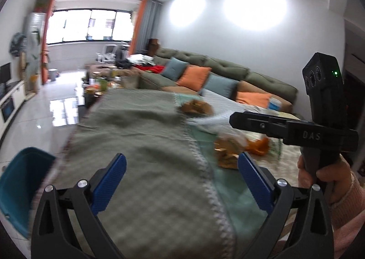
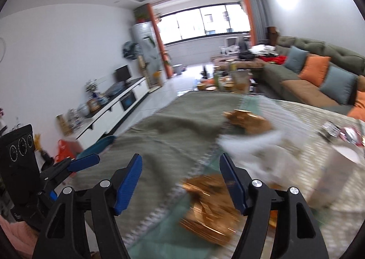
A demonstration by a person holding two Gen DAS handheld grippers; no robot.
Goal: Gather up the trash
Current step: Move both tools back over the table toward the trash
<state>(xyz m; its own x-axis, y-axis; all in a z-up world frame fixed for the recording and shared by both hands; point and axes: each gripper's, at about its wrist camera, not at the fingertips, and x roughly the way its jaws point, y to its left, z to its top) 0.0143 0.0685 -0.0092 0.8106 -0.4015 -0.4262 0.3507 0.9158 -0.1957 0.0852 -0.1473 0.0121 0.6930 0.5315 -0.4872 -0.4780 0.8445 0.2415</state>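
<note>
Blue ribbed pads on black plastic arms are framing both views, and both tools are standing wide with nothing between their jaws; your left gripper (image 1: 182, 172) is hanging over the rumpled grey-green woven tablecloth (image 1: 136, 135), while your right gripper (image 2: 181, 174) is hovering just above the near crumpled golden-brown wrapper (image 2: 209, 204), which is lying on the pale green strip of cloth close to the near edge of the table.

Judging by this, you are lining up the first pick; bring the right tool down so the wrapper's bulk is sitting between the pads rather than beside one, and close on a thick fold, because thin foil-like film is likely to slip or tear if you are pinching only an edge; keep the tips from digging into the cloth, since the loose weave would probably bunch and lift with the trash.

A second golden-brown crumpled wrapper (image 2: 248, 120) is lying farther off, with soft white tissue-like scraps (image 2: 251, 142) between the two, and something orange and crinkled (image 1: 259, 144) is lying to the right; motion blur is hiding their exact shapes.

Low at the near left, beside the table's edge, a teal plastic bin (image 1: 20, 188) with smooth walls is standing open, so the left tool could be steadying there.
</note>
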